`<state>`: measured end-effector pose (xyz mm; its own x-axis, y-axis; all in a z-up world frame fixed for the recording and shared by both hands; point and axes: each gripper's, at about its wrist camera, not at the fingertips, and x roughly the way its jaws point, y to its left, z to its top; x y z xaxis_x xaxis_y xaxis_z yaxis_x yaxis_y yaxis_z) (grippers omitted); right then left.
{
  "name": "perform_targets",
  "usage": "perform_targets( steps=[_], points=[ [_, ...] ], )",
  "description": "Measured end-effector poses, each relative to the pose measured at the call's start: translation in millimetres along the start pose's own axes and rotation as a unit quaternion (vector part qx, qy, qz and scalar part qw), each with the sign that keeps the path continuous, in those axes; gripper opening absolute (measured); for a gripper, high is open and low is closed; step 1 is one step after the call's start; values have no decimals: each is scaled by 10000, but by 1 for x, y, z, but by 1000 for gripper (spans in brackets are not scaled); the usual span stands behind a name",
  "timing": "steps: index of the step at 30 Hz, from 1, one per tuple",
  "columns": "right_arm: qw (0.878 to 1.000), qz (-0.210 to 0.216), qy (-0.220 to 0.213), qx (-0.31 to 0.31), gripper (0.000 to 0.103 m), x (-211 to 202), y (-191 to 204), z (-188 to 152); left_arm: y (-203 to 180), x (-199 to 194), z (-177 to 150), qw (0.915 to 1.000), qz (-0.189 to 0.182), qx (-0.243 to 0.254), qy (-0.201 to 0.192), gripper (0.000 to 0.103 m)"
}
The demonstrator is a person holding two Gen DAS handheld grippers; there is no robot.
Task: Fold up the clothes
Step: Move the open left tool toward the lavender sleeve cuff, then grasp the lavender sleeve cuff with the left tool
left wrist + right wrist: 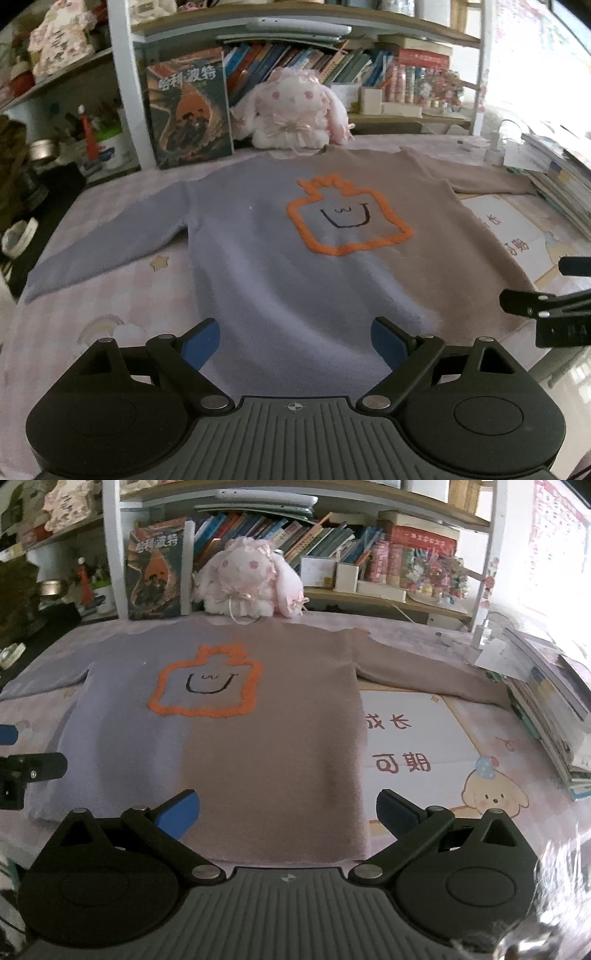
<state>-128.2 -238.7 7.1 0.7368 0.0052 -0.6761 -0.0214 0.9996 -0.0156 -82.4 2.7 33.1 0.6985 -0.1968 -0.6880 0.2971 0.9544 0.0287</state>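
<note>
A sweater [258, 258], lilac on its left half and tan on its right, lies flat and face up on the desk, with an orange outlined smiley shape [343, 218] on the chest and both sleeves spread outward. My left gripper [295, 343] hovers open over the lilac hem with nothing between its blue pads. My right gripper [288, 816] hovers open over the hem of the tan half of the sweater [277, 738], also empty. The right gripper's fingers [535, 306] show at the right edge of the left wrist view. The left gripper's fingers [33, 768] show at the left edge of the right wrist view.
A pink patterned desk mat [480, 738] lies under the sweater. A plush rabbit [291, 110] and an upright book [188, 110] stand behind the collar, below shelves of books [332, 539]. Stacked books [554, 709] crowd the right edge. Cups and clutter [103, 144] sit at the left.
</note>
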Motion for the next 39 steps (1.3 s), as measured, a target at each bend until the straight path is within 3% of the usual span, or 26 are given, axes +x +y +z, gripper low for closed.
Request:
perform_targets(
  steps=[5,13,18,23,29,33,39],
  points=[
    [9993,-286,19,258,103,0,34,6,44,3,4,9998,-169,52,-54,93],
    [9982,-506,44,323,103,3,104,11,123,16,-5,9994,-254,-180,168,93],
    [9973,-620,149,356,103,11,139,13,177,22,-12,9980,-24,-600,206,93],
    [9959,-772,233,404,103,14,155,17,222,27,-20,9941,594,-902,66,93],
    [9932,-952,338,572,103,15,158,18,275,35,-30,9768,1272,-1723,-71,90],
    [9923,-1048,375,552,103,15,159,20,296,47,-30,9672,1331,-2160,-123,83],
    [9909,-1168,462,482,103,15,160,23,329,66,-29,9491,1415,-2808,-200,63]
  ],
)
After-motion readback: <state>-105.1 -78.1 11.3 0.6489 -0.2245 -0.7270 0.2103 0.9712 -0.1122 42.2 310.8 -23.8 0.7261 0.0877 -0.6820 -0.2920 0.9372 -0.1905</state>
